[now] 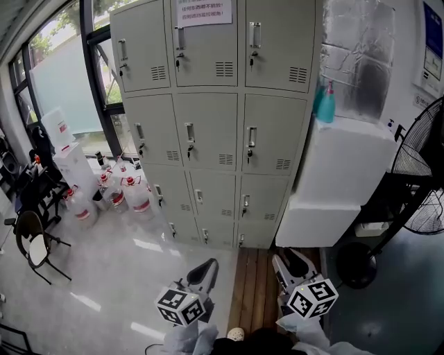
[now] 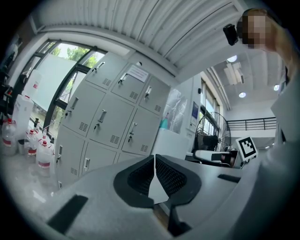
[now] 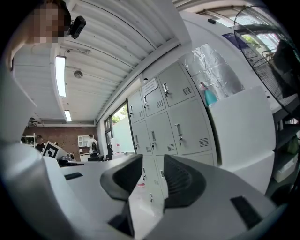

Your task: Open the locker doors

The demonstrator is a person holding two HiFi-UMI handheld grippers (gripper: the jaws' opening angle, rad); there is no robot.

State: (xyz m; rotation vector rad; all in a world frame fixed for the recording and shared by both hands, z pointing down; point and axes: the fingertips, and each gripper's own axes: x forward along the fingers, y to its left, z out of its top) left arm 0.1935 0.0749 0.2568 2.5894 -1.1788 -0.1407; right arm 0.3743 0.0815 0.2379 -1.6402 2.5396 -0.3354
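Ahead: lockers (image 1: 208, 125) shut (jugs (image 1: 135, 197) left, white cabinet (image 1: 340, 180) right) | left claw (image 2: 154, 160) pressed together | right claw (image 3: 153, 172) spread, empty

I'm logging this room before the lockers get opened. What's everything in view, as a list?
Locker bank: one, grey, three columns, back wall; every door in view shut.
Paper notice: one, white, top middle door.
Water jugs: several, clear with red caps, floor left of the lockers.
White boxy units: two, stacked, right of the lockers.
Spray bottle: one, teal, on the upper unit.
Fan: at least one, black, far right.
Chair: one, dark frame, left floor.
Left gripper: one, grey, low centre of the head view; jaw tips together, empty.
Right gripper: one, grey, beside it; jaws apart, nothing between.
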